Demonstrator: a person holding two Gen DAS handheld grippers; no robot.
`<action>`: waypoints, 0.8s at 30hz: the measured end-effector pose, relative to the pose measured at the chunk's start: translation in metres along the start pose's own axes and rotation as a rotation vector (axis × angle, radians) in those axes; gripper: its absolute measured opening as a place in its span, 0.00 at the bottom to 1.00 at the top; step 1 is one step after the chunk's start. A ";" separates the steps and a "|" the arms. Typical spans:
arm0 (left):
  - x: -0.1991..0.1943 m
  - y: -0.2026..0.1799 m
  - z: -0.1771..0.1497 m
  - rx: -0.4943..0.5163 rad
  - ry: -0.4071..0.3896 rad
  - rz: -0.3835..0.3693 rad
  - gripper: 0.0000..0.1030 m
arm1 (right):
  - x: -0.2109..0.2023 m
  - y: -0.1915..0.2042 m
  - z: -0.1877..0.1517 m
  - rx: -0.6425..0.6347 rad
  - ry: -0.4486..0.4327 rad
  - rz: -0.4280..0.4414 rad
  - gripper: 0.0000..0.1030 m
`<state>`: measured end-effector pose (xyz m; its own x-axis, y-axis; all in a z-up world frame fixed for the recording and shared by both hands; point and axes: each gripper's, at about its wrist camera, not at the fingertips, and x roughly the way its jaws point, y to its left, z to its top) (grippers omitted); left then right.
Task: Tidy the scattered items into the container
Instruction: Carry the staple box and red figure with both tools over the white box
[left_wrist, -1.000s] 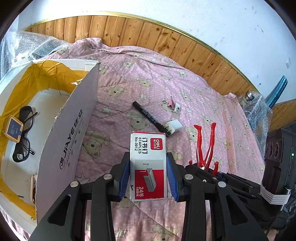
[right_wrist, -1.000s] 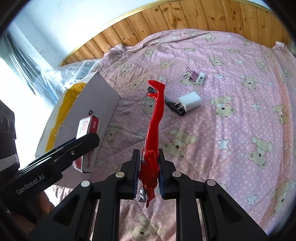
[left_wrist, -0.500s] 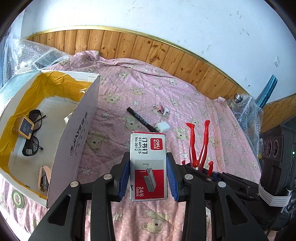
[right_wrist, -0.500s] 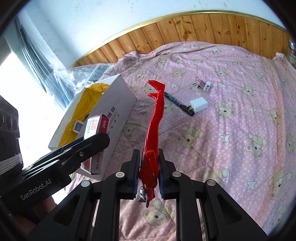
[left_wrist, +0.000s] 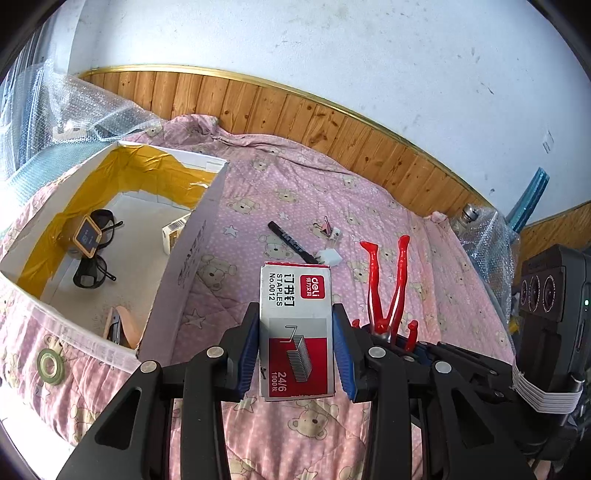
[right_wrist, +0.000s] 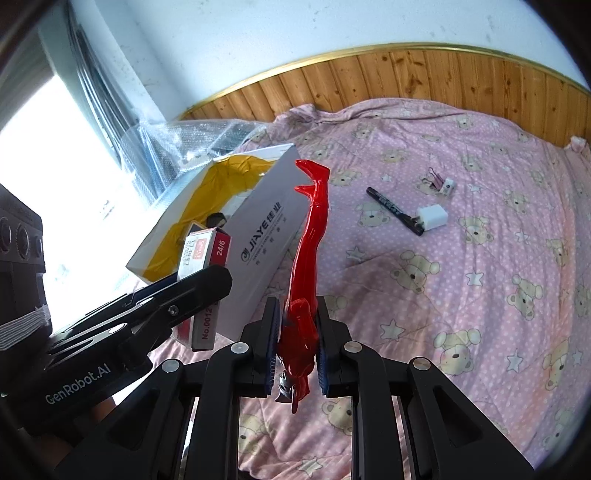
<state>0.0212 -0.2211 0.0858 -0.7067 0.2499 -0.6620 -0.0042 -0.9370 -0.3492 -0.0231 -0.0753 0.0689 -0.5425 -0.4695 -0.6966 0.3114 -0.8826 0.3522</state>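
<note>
1. On the bed, a pink quilted blanket (left_wrist: 369, 206) with a bear and star print covers everything; wood panelling runs behind it.
2. At the left, a white cardboard box (left_wrist: 184, 258) lined with yellow tape stands open. Only the left wrist view shows its contents: sunglasses (left_wrist: 92, 254), a small square tag, a stapler.
3. Left gripper (left_wrist: 296, 343), blue pads clamped on a flat cardboard staple box (left_wrist: 295, 325), held above the blanket just right of the box wall.
4. Right gripper (right_wrist: 297, 347) is closed on a glossy red plastic figure (right_wrist: 308, 258), legs pointing forward.
5. Loose on the blanket, well apart from the box: black marker (right_wrist: 395, 211) touching a white charger cube (right_wrist: 432, 217), with a pink binder clip (right_wrist: 436, 181) near them.
6. Green tape ring (left_wrist: 51, 366) outside the box, left view only.
</note>
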 end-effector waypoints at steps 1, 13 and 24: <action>-0.003 0.002 0.000 -0.003 -0.006 0.002 0.37 | 0.000 0.004 0.001 -0.008 -0.001 0.003 0.18; -0.034 0.031 0.011 -0.073 -0.068 0.005 0.37 | 0.001 0.039 0.028 -0.093 -0.021 0.020 0.18; -0.041 0.066 0.028 -0.148 -0.093 -0.005 0.37 | 0.023 0.070 0.051 -0.159 0.005 0.038 0.18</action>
<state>0.0302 -0.2999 0.1090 -0.7692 0.2241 -0.5984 0.0918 -0.8880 -0.4505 -0.0534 -0.1495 0.1097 -0.5245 -0.5019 -0.6878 0.4517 -0.8488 0.2748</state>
